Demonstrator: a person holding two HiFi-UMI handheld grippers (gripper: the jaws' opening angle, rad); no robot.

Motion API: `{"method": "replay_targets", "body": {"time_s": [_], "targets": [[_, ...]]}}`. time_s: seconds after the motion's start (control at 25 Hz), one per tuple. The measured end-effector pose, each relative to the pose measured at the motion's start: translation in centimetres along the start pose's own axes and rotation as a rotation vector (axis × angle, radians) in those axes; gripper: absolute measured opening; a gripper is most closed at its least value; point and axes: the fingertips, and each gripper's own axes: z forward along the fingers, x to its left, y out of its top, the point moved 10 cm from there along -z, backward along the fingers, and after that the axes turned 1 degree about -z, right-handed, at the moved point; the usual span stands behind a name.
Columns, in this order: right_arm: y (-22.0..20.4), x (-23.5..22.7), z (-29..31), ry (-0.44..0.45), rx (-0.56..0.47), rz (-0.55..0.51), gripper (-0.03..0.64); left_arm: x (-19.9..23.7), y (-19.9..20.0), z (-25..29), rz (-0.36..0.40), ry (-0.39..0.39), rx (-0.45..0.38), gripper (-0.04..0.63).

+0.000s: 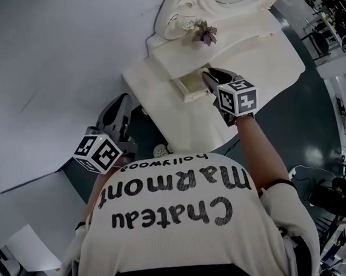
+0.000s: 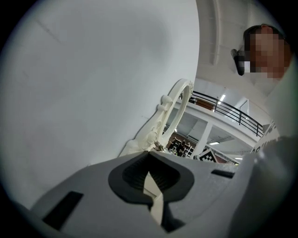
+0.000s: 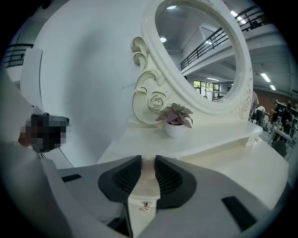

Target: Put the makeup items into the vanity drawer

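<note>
White desk (image 1: 163,105) stands against a pale wall, its drawer (image 1: 191,85) pulled out beneath the shelf's front edge. The right gripper (image 1: 207,77) hovers at the drawer with jaws apart. The left gripper (image 1: 124,99) hangs closed off the desk's near edge.

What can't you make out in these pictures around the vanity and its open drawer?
- Drawer inside: in the head view the right gripper covers part of it; in the right gripper view the jaws leave only a strip with the knob.
- Makeup items: none shows in any view; the shirt fills the head view's lower half.
- Left gripper view: the left gripper blocks everything low; the mirror frame shows edge-on only.
</note>
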Motion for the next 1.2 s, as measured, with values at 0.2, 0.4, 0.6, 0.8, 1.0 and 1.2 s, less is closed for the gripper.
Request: {"method": "replay_targets", "body": {"time_s": [0.2,0.4,0.6,0.8,1.0,1.2], "targets": [[0.6,-0.2,1.1,0.022,0.106,0.000,0.109,1.3,0.1,1.0,-0.010,-0.023,0.021,0.009],[0.7,0.1,2.2,0.047,0.210,-0.065,0.110,1.9,-0.1,1.9,-0.021,-0.049,0.033,0.009],[0.3,0.3,3.9,0.054,0.292,-0.113,0.114,2.6,0.0,2.1,-0.030,-0.041,0.032,0.008],[0.2,0.3,5.2,0.054,0.383,-0.163,0.124,3.1,0.4,2.3,-0.030,-0.039,0.021,0.008],[0.2,0.6,6.0,0.060,0.435,-0.176,0.130,3.5,0.6,2.1,-0.036,-0.031,0.020,0.009],[0.5,0.5,6.2,0.059,0.434,-0.159,0.137,3.7,0.8,2.2,-0.031,-0.028,0.027,0.008]]}}
